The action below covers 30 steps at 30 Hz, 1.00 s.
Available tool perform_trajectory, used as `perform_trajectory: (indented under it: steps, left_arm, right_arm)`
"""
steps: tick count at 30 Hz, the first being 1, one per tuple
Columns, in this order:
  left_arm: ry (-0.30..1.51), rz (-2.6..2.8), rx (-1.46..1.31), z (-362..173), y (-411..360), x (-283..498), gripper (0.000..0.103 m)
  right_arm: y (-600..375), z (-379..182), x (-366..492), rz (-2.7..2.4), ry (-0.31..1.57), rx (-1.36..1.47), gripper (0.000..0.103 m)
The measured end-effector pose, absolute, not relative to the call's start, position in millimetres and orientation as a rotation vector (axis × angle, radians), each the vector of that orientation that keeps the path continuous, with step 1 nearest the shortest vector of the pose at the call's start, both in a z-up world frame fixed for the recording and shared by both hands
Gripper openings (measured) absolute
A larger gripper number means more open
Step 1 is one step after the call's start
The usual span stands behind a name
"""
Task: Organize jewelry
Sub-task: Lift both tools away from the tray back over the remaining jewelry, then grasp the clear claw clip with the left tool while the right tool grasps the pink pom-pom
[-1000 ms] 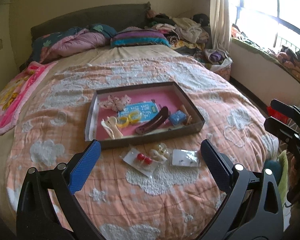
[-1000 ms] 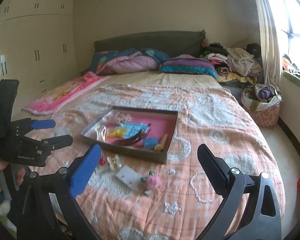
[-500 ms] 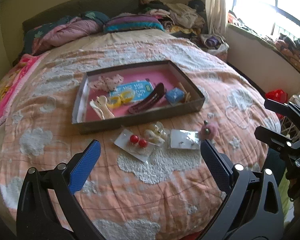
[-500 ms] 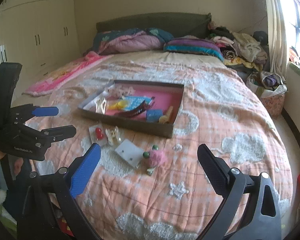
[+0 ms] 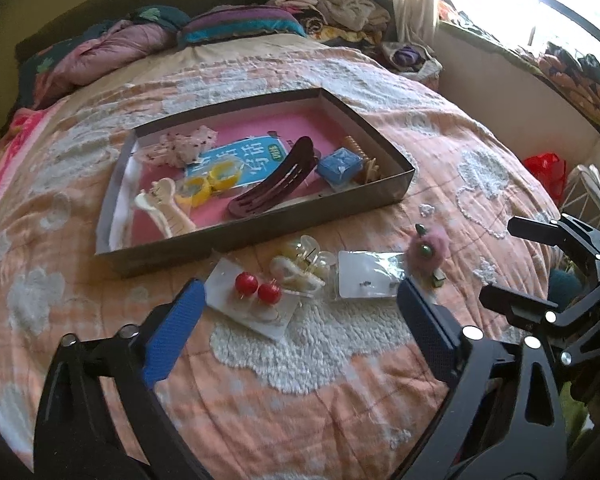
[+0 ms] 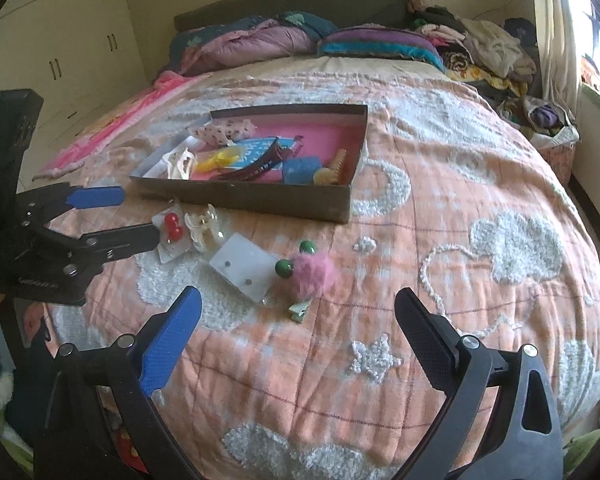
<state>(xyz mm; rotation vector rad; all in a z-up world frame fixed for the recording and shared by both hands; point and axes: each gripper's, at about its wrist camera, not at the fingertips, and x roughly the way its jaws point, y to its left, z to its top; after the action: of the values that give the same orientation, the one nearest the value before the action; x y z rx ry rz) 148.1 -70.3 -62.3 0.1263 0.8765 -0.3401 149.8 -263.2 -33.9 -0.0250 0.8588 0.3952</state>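
Observation:
A dark shallow tray with a pink floor sits mid-bed and holds a dark red hair clip, yellow rings, a blue box and other pieces. In front of it lie a card with red ball earrings, a cream claw clip, a white stud card and a pink pompom clip. My left gripper hovers over the red earring card. Its jaws are closing with nothing between the pads. My right gripper is open just short of the pompom clip, holding nothing.
Pillows and a rolled quilt lie at the head of the bed. Piled clothes sit at the far right by the window. A wardrobe stands on the left. A red bag is on the floor beside the bed.
Both grippers have come down and closer to the bed. The loose pieces in front of the tray now look larger and sit right at the fingertips.

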Motion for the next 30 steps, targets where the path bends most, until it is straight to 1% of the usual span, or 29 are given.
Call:
perform_trajectory:
  steps: [1,6,7,9,12,16,19,21,22,23,25,28,30]
  left_arm:
    - [0.882,-0.351,0.131,-64,-72,151,0.081]
    - [0.923,-0.401,0.157,-76,-82,170,0.061]
    - [0.929,-0.408,0.161,-78,-84,174,0.060]
    - [0.945,-0.419,0.160,-84,-85,181,0.053]
    - [0.966,-0.433,0.151,-92,-84,190,0.047]
    - [0.986,-0.435,0.134,-102,-81,198,0.047]
    - [0.993,-0.441,0.114,-106,-77,200,0.047]
    - [0.994,-0.446,0.109,-108,-78,202,0.047]
    - [0.994,-0.449,0.110,-110,-78,202,0.047]
    - [0.992,-0.451,0.112,-111,-79,202,0.046]
    - [0.993,-0.458,0.105,-113,-78,203,0.042]
    - [0.993,-0.468,0.078,-114,-76,205,0.042]
    - [0.989,-0.472,0.075,-114,-75,205,0.041]
  right_arm:
    - [-263,-36,151,0.392,0.865,-0.025,0.096]
    - [-264,-39,154,0.380,0.875,-0.023,0.096]
    - [-264,-40,155,0.378,0.877,-0.023,0.096]
    - [-264,-41,157,0.374,0.881,-0.027,0.096]
    - [-262,-43,160,0.374,0.888,-0.035,0.096]
    - [-257,-48,167,0.378,0.898,-0.035,0.096]
    - [-254,-54,177,0.392,0.927,-0.002,0.090]
    - [-252,-58,183,0.396,0.946,0.022,0.088]
    - [-251,-60,185,0.393,0.954,0.028,0.085]
    - [-250,-64,189,0.390,0.964,0.036,0.081]
    - [-248,-69,196,0.385,0.987,0.050,0.079]
    - [-249,-77,204,0.377,1.016,0.085,0.071]
    - [-251,-80,207,0.374,1.021,0.105,0.069]
